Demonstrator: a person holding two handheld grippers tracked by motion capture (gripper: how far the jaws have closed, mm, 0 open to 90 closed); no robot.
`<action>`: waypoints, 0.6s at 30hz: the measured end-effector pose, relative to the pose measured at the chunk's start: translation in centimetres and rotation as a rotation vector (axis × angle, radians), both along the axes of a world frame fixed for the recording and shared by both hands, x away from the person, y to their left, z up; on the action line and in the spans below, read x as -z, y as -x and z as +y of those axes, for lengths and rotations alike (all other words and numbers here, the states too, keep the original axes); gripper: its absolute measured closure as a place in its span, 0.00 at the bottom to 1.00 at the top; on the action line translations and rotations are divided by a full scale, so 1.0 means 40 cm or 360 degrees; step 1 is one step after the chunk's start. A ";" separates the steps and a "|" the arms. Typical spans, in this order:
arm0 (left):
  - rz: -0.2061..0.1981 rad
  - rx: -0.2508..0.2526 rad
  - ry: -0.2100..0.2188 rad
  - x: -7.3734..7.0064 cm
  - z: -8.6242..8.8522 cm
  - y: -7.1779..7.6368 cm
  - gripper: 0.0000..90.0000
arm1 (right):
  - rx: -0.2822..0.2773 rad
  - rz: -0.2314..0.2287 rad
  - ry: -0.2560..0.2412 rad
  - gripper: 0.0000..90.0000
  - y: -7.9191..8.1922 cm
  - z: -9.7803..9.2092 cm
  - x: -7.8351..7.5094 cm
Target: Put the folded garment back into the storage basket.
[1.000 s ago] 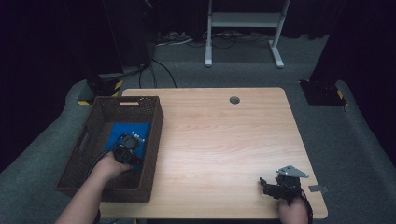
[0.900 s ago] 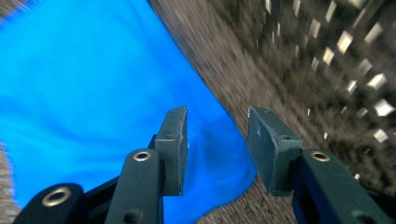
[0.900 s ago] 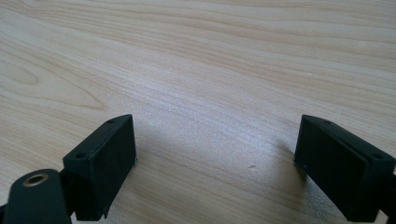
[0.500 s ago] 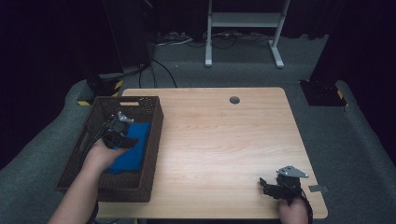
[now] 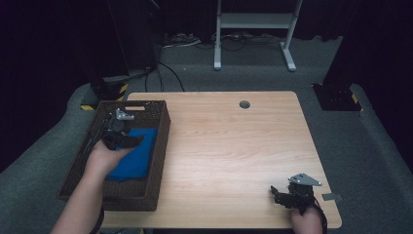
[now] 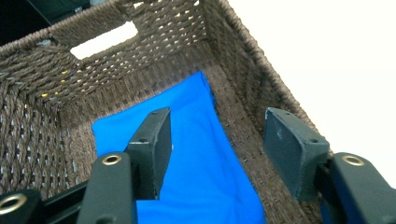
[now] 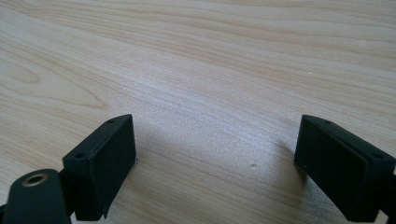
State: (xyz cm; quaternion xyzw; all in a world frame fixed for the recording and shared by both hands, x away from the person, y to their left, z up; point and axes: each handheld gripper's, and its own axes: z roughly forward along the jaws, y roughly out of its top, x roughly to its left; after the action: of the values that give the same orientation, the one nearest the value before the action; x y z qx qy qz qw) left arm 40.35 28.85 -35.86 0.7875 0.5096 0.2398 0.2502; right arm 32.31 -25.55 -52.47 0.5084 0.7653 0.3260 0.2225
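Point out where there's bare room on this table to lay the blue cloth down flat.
The widest free patch is the table middle, bordered by the basket on the left, the cable hole at the far edge and the right gripper at the near right corner. The basket is crowded: the blue cloth lies in it, under the left gripper.

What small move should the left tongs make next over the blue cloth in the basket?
Probably lower the left tongs straight down onto the folded blue cloth and close. Their jaws stand open above it with nothing between them, and the cloth lies flat on the floor of the brown woven basket, near its right wall.
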 end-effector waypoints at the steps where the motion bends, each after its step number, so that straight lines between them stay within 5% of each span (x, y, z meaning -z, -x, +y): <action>1: -0.0003 -0.0001 0.0001 -0.001 0.000 0.000 0.45 | 0.0001 0.0001 0.0000 0.14 0.000 0.000 0.000; 18: -0.0116 -0.0031 0.0159 0.008 -0.074 0.007 0.37 | -0.0075 0.0000 0.0006 0.14 -0.012 0.006 0.000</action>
State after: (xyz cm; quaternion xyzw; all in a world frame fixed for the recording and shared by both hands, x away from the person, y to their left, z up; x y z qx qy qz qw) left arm 40.06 25.89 -36.17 0.7598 0.5190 0.2449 0.3054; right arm 32.80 -25.30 -52.46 0.4898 0.7777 0.3298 0.2157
